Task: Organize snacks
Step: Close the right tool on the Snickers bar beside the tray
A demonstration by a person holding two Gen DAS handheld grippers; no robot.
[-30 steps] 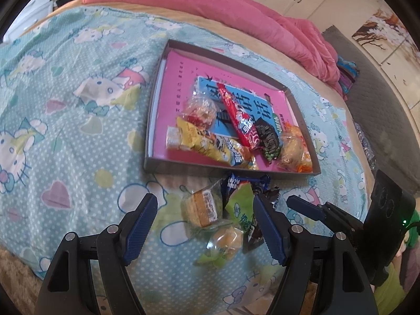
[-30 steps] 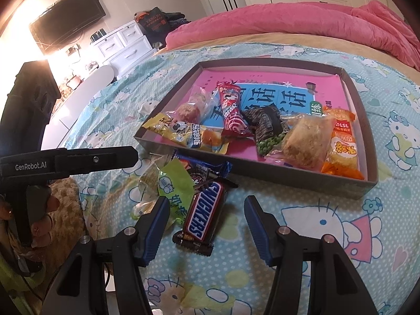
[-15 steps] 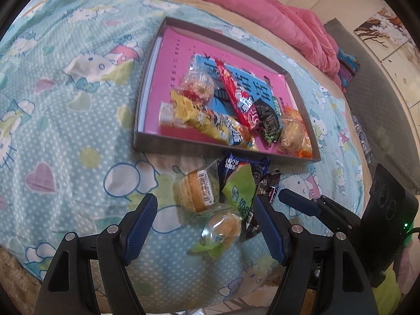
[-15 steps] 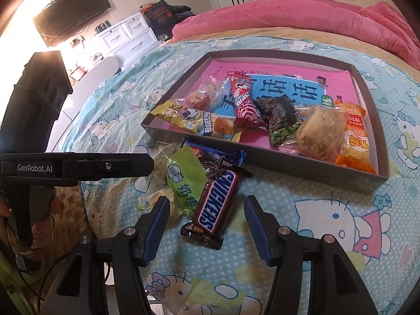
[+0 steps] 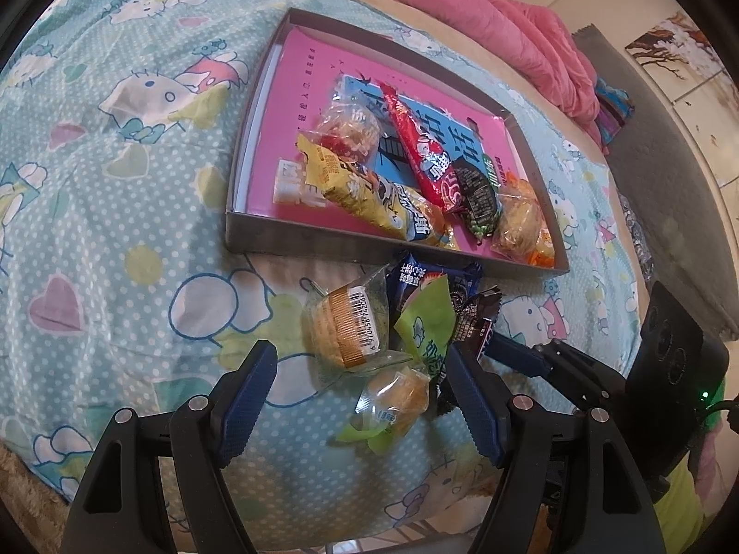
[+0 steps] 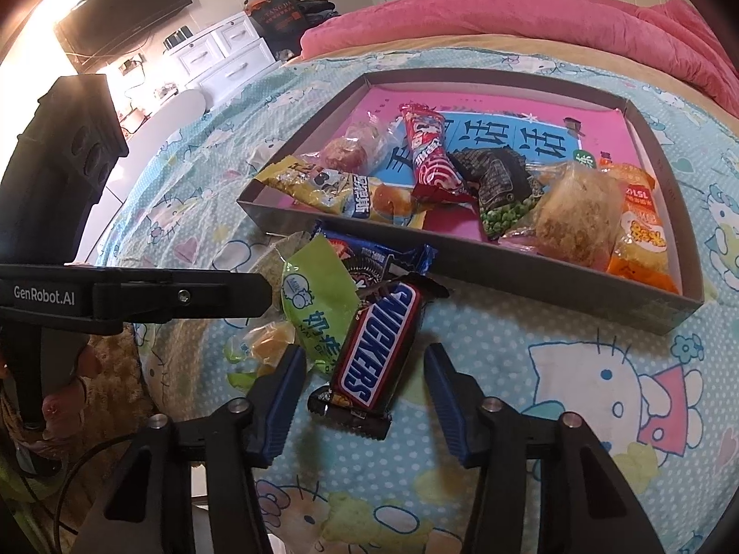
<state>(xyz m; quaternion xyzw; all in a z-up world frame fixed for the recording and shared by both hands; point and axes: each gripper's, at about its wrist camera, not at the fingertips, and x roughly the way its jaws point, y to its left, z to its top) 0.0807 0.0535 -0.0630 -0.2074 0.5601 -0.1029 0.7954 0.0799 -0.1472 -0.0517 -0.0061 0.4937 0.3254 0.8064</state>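
A Snickers bar point(image 6: 374, 346) lies on the bedsheet in front of the grey tray point(image 6: 554, 286). My right gripper point(image 6: 362, 369) straddles it; its jaws are closing, and the pads stand just off the wrapper. A green packet point(image 6: 314, 295) and a blue cookie pack point(image 6: 378, 258) lie beside the bar. My left gripper point(image 5: 360, 369) is open over a clear-wrapped round cake point(image 5: 346, 328) and a small bun pack point(image 5: 397, 397), touching neither. In the left wrist view the tray point(image 5: 323, 242) lies just beyond these loose snacks.
Several snack packs fill the tray's near end, on top of a pink and blue book. A pink blanket point(image 6: 531, 14) is bunched at the far side of the bed. The bed's edge drops off just below both grippers. A white dresser point(image 6: 221, 55) stands beyond.
My right gripper's jaws have narrowed around the Snickers bar and come a little closer to it. The left wrist view has tipped slightly downward; its jaws stay as wide as before.
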